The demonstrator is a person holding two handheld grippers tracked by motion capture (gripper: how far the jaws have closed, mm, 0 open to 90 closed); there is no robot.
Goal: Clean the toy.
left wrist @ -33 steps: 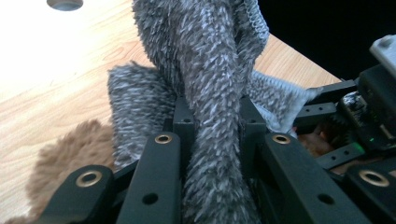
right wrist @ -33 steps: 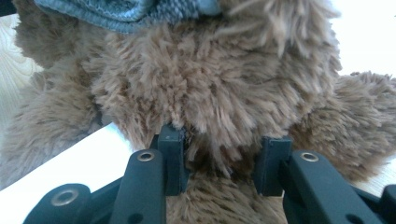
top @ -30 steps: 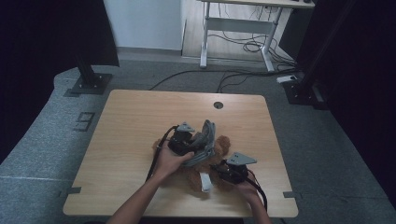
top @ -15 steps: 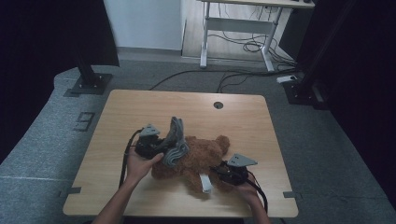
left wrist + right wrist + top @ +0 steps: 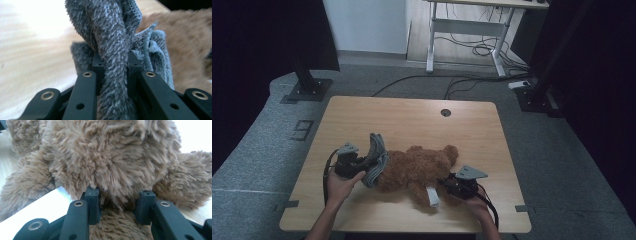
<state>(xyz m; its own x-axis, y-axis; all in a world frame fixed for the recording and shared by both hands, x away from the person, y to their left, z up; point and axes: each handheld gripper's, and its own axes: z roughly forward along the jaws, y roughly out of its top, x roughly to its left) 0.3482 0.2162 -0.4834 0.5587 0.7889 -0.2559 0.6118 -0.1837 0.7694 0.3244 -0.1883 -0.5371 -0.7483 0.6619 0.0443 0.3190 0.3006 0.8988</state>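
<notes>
Two hand-held grippers are working low in the frame: the left hand-held gripper (image 5: 362, 165) is clamping the grey towel (image 5: 376, 162), the right hand-held gripper (image 5: 447, 184) is clamping the brown teddy bear (image 5: 417, 170), which is lying centre-low on the worktop (image 5: 412, 120).

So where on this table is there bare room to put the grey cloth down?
The far half of the table is bare, from the teddy bear back to the cable hole. The near edge between the forearms is free. The middle is crowded: left gripper clamps the grey cloth, right gripper clamps the bear.
</notes>
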